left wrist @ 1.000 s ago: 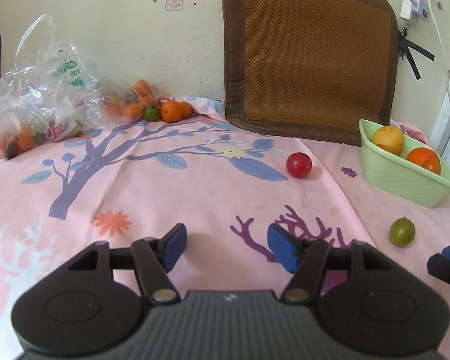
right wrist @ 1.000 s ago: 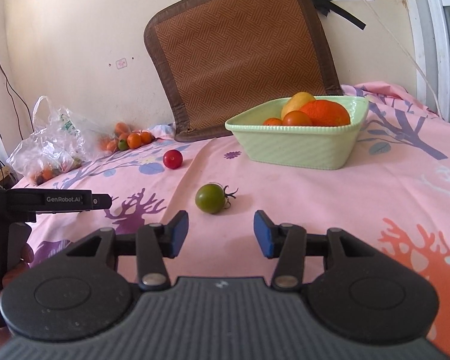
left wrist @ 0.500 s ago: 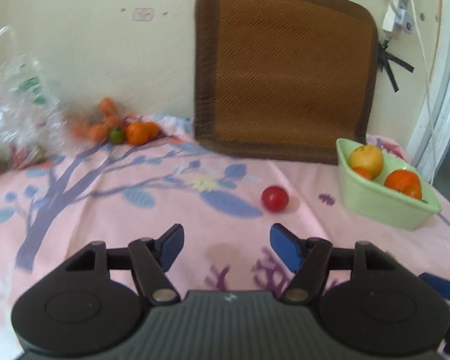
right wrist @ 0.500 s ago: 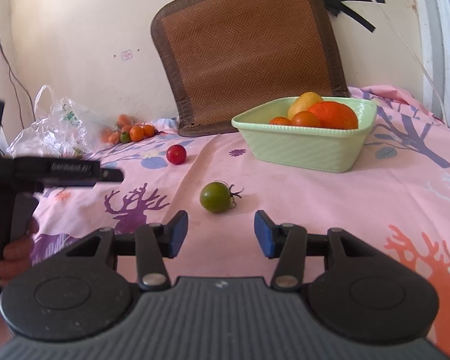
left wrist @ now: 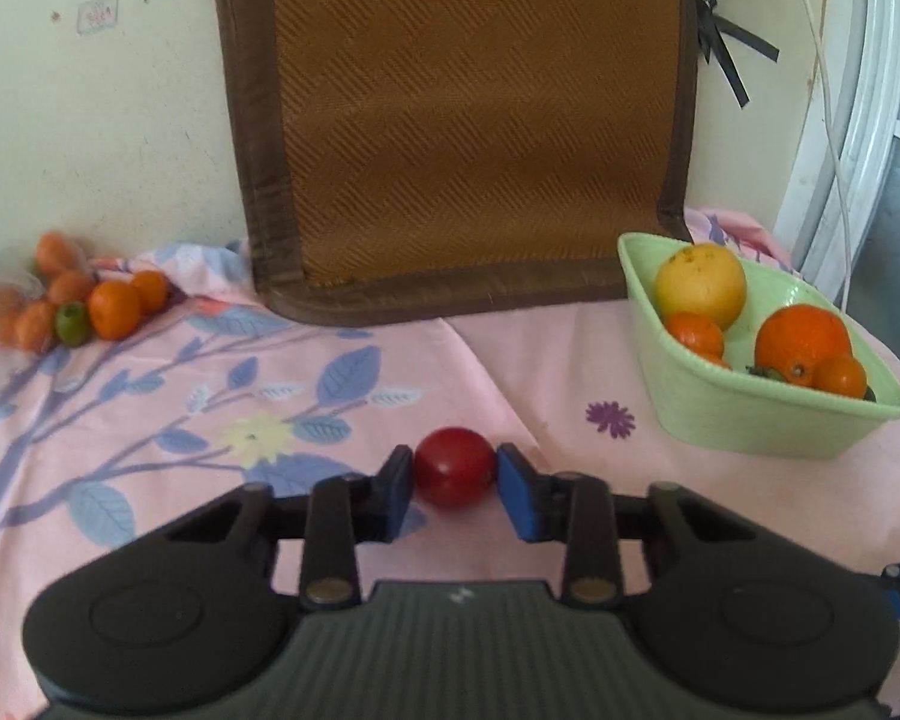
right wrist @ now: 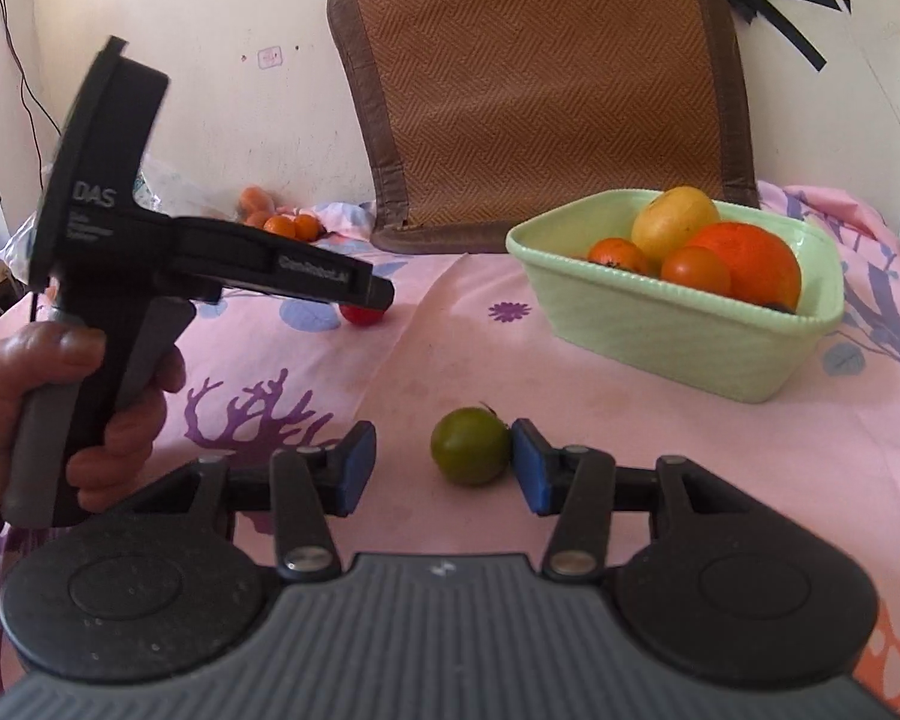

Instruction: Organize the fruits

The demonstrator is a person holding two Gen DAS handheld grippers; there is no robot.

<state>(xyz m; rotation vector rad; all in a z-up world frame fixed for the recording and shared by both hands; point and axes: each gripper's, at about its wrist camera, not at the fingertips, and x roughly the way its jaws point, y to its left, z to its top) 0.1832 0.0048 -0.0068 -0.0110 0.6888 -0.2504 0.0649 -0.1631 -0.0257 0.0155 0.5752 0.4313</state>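
Pink floral cloth (left wrist: 570, 360) covers the surface; woven mat (left wrist: 468, 108) against wall

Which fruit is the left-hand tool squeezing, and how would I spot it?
Start at the brown woven mat leaning on the wall, then come forward across the pink cloth. There the left gripper has just closed onto a red tomato, the only red, glossy fruit; the others are orange, yellow or green.
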